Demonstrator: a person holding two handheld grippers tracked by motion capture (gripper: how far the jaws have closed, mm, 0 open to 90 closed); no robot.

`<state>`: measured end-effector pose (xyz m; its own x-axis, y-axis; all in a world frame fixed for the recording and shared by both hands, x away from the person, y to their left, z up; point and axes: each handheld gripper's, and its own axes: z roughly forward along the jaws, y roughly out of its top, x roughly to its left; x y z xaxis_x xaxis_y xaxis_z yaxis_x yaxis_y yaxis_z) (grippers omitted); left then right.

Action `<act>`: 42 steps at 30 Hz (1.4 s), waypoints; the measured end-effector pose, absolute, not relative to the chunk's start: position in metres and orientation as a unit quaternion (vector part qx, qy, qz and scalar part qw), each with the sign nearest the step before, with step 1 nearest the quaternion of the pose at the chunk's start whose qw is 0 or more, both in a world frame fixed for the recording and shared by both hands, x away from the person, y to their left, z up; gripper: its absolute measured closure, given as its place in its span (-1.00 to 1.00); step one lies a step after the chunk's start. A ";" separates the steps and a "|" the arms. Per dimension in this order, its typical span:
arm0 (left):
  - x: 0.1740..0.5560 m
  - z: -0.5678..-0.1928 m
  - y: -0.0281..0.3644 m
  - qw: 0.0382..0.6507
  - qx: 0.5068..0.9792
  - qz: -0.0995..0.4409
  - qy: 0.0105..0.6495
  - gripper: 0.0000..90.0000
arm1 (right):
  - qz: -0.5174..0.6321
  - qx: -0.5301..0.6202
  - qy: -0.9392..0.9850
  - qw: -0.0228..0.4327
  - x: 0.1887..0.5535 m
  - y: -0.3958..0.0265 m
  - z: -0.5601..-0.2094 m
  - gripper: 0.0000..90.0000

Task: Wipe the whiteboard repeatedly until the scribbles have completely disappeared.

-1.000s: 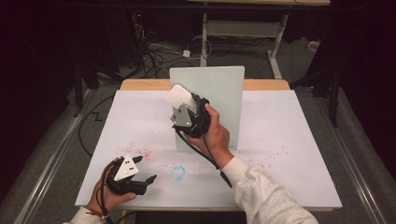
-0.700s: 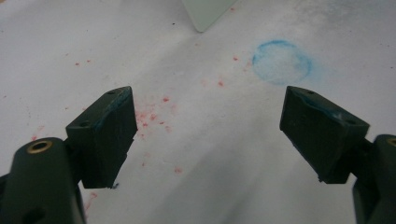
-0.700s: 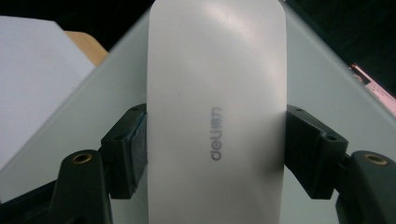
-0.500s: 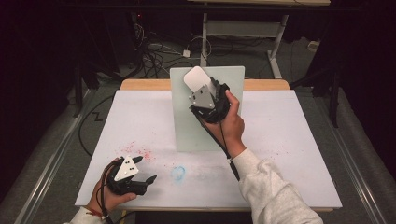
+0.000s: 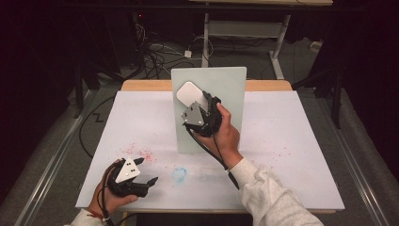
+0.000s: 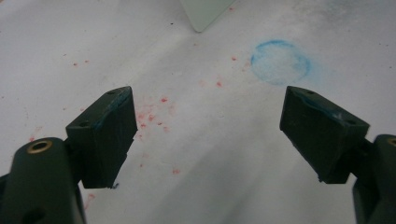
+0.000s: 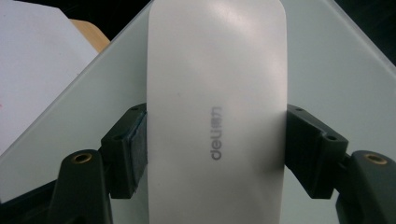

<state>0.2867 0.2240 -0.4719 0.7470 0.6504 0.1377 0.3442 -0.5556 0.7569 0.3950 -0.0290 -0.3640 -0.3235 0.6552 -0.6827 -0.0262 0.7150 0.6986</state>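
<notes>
White eraser against upright board, blue smudge nearby

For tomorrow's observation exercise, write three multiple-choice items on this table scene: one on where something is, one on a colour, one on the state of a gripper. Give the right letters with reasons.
1. Where is the white eraser?
A. flat on the table
B. between the right gripper's jaws, in front of the upright board
C. in the left gripper

2. What colour is the ring-shaped smudge on the table?
A. blue
B. green
C. yellow

3. How do the left gripper's jaws stand?
A. shut on a pen
B. shut on nothing
C. open, nothing between them

Answers:
1 B: the right gripper clamps its sides, with the board behind.
2 A: the left gripper view shows a blue ring.
3 C: a wide gap shows bare table.
</notes>
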 end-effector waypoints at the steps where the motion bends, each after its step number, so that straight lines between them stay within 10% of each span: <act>1: 0.287 -0.472 0.224 0.372 0.857 0.206 0.290 -0.59 | 0.312 0.211 0.753 0.540 0.395 -0.031 -0.364 -0.32; 42: 0.287 -0.473 0.222 0.364 0.860 0.211 0.289 -0.59 | 0.403 0.338 0.697 0.488 0.385 -0.180 -0.345 -0.32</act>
<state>0.2873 0.2222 -0.4726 0.7435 0.6511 0.1523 0.3437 -0.5675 0.7483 0.3852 -0.1801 -0.3452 -0.2954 0.8638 -0.4081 0.0767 0.4472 0.8911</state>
